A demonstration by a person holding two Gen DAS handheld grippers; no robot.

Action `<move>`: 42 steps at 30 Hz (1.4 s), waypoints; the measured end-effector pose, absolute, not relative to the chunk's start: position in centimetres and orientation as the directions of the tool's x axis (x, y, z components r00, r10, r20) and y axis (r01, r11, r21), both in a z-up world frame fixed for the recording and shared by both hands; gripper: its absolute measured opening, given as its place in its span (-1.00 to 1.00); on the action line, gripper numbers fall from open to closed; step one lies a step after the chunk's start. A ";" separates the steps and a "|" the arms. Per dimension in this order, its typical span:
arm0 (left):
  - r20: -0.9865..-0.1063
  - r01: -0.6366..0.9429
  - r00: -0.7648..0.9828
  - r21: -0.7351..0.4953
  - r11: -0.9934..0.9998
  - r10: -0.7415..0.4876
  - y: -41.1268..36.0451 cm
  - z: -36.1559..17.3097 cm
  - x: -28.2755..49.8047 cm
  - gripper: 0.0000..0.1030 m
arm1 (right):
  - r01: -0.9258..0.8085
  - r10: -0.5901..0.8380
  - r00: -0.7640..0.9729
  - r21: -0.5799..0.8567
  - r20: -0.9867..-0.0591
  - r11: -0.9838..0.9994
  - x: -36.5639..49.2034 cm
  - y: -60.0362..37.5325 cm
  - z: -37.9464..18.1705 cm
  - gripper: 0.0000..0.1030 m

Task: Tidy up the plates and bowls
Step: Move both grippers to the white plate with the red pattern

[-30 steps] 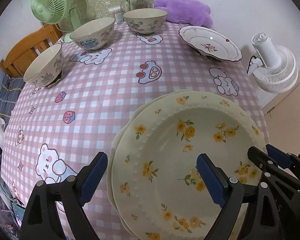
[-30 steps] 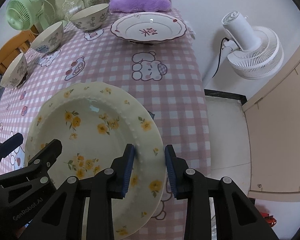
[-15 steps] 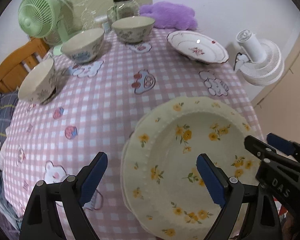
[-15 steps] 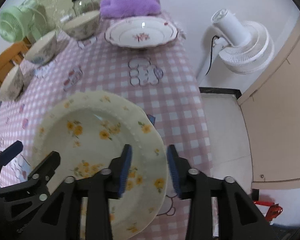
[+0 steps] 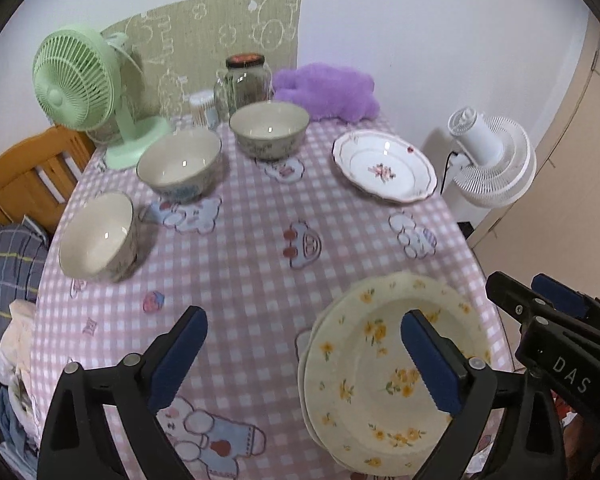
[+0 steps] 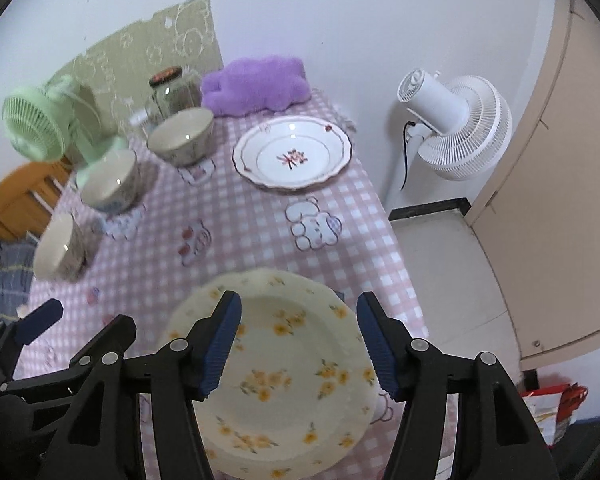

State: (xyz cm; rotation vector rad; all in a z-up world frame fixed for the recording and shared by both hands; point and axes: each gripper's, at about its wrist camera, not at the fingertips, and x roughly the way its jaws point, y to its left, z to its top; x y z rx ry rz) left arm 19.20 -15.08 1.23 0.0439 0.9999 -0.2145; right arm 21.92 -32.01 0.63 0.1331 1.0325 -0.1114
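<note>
A stack of cream plates with yellow flowers (image 5: 380, 384) (image 6: 284, 364) lies at the table's near right corner. My left gripper (image 5: 302, 328) hovers above it with jaws opening wide and nothing between them; one finger is over the plates, the other over the cloth. My right gripper (image 6: 299, 308) is also above the stack, jaws opening, pads clear of the rim. A white plate with a red flower (image 5: 384, 172) (image 6: 292, 158) sits at the far right. Three bowls (image 5: 268, 128) (image 5: 180, 164) (image 5: 98, 236) line the far left.
A green fan (image 5: 80, 80), a glass jar (image 5: 244, 84) and a purple plush (image 5: 328, 92) stand along the back wall. A white fan (image 6: 456, 128) stands on the floor beyond the table's right edge, by a beige door (image 6: 560, 200). A wooden chair (image 5: 24, 176) is at the left.
Both grippers have risen away from the yellow-flower plates. The right gripper, which was nearly shut over the plate's rim, has let go and opened. The left jaws have widened slightly.
</note>
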 end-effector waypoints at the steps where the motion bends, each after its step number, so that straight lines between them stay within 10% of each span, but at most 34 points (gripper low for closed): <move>1: -0.836 0.200 0.526 -0.059 0.978 -0.158 -15.2 1.4 19.5 0.95 | 0.160 -0.028 0.516 0.064 -0.856 0.985 22.1 -32.1 0.9 0.24; 42: -0.848 0.014 0.530 0.024 1.000 0.012 -25.5 -6.9 41.4 0.64 | 0.012 0.089 0.491 0.109 -0.867 0.994 46.9 -41.8 -7.9 0.24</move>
